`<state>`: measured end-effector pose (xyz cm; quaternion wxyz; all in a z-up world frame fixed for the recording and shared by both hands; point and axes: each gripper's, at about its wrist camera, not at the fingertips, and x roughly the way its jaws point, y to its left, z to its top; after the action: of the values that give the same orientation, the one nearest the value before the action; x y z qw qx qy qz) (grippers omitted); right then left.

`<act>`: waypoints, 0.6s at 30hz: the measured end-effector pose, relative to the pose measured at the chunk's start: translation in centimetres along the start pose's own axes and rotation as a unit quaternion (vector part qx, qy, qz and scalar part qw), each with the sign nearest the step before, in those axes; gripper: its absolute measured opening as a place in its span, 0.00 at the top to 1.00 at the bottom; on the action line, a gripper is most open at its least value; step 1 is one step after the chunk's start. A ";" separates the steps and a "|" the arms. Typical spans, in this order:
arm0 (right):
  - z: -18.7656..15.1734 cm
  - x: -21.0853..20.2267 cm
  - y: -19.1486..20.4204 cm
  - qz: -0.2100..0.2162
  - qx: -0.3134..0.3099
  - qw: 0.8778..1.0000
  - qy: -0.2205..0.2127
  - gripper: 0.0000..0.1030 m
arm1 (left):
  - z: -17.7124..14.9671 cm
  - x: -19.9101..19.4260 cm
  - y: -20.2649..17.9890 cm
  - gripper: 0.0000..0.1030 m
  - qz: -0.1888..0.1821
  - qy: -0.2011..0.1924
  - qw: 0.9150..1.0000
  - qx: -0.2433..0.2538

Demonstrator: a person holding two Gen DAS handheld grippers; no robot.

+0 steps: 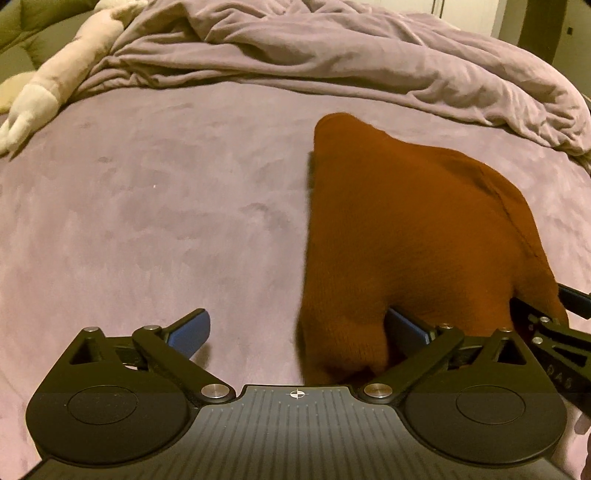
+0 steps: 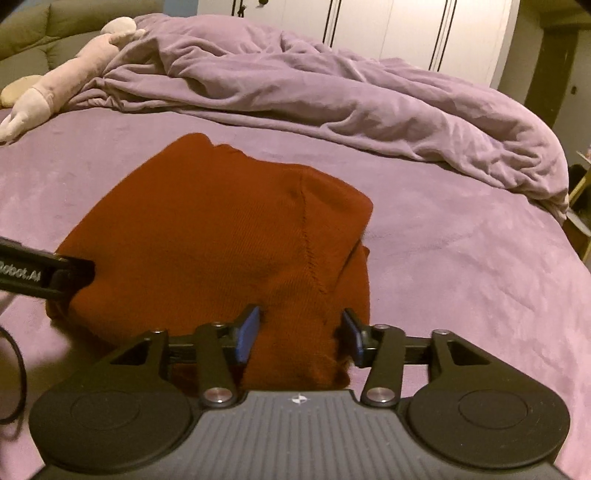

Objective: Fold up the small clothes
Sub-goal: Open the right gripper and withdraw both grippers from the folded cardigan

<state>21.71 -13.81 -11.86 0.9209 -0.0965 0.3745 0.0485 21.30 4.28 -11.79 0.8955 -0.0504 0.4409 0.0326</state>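
Note:
A rust-red knit garment (image 1: 410, 236) lies on the purple bed, with a seam down its right side; it also shows in the right wrist view (image 2: 221, 236). My left gripper (image 1: 299, 325) is open wide at the garment's near left corner, its right finger against the cloth and its left finger over bare sheet. My right gripper (image 2: 301, 332) is open, with the garment's near edge bunched between its blue pads. The right gripper also shows at the right edge of the left wrist view (image 1: 554, 332), and the left gripper at the left edge of the right wrist view (image 2: 44, 277).
A crumpled purple duvet (image 2: 332, 92) lies across the back of the bed. A pale plush toy (image 2: 66, 81) lies at the far left. White wardrobe doors (image 2: 388, 29) stand behind. The bed's right edge (image 2: 569, 236) drops off beside some furniture.

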 end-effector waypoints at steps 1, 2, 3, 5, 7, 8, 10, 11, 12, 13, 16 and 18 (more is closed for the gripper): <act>-0.1 -0.2 -0.2 0.005 0.005 1.000 0.004 0.48 | -0.1 -0.1 0.2 0.00 -0.003 0.005 1.000 -0.009; -0.3 -0.5 -0.4 0.008 0.010 1.000 0.010 0.47 | -0.2 -0.4 0.6 0.00 -0.006 0.012 1.000 -0.019; -0.4 -1.0 -0.4 0.009 0.015 1.000 0.018 0.46 | -0.4 -0.7 0.8 0.00 -0.008 0.017 1.000 -0.024; -0.9 -2.2 -0.5 0.013 0.023 0.999 0.035 0.39 | -1.1 -1.7 1.0 0.00 -0.005 0.024 0.999 -0.023; -2.2 -3.1 -0.6 0.043 0.038 0.995 0.081 0.34 | -2.1 -2.7 0.9 0.00 0.005 0.038 0.999 -0.002; -3.0 -3.4 -0.6 0.066 0.044 0.991 0.105 0.30 | -2.6 -3.2 0.9 0.00 0.011 0.041 0.999 0.007; -4.9 -4.7 -0.6 0.084 0.062 0.987 0.124 0.27 | -4.1 -4.6 1.0 0.00 0.021 0.043 0.999 0.022; -5.7 -5.4 -0.5 0.079 0.060 0.987 0.129 0.22 | -4.6 -5.1 1.2 0.00 0.021 0.044 0.999 0.024; -6.3 -6.1 -0.3 0.069 0.057 0.987 0.134 0.19 | -5.2 -5.8 1.3 0.00 0.019 0.049 0.998 0.024; -6.9 -6.9 -0.2 0.059 0.056 0.987 0.139 0.16 | -5.6 -6.3 1.4 0.00 0.016 0.052 0.998 0.024; -7.6 -8.6 0.0 0.058 0.071 0.983 0.160 0.04 | -6.1 -7.4 1.6 0.00 0.025 0.065 0.997 0.034; -7.5 -9.8 -0.3 0.080 0.094 0.981 0.149 0.04 | -6.0 -8.1 1.6 0.00 0.037 0.061 0.997 0.041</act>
<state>9.64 -15.86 -10.27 0.8527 0.0151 0.5173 0.0717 11.45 5.09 -9.11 0.8663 0.0012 0.4976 0.0440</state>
